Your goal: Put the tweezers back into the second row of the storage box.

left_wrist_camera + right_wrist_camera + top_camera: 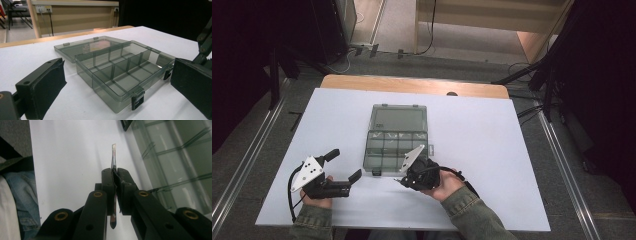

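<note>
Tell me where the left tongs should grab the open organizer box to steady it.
Grip the near front wall of the organizer box between its two black latches, coming from the person's side; the left tongs already face it open, and that thin upright wall fits between them.

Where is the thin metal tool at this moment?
The thin metal tool is clamped between the right gripper jaws, above the white table, beside the open compartment box.

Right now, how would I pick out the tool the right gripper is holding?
On the white table, find the open smoky compartment box. Beside its near corner, the right gripper pinches a thin flat metal tool, the scene's one shiny slender thing.
</note>
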